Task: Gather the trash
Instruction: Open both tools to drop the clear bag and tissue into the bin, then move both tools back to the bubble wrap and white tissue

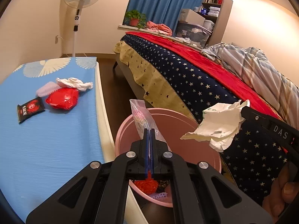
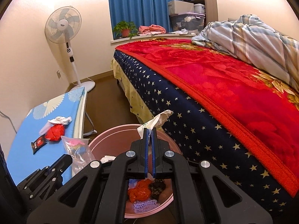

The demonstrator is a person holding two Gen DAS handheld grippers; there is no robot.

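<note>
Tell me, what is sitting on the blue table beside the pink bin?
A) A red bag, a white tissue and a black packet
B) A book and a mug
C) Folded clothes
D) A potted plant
A: the red bag, crumpled white tissue and black packet lie together on the blue table.

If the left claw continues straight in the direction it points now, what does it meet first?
Probably the pink bin: the left claw, shut on a clear plastic bag, points down over its opening, so the inner far wall likely comes first. Depth is uncertain.
</note>
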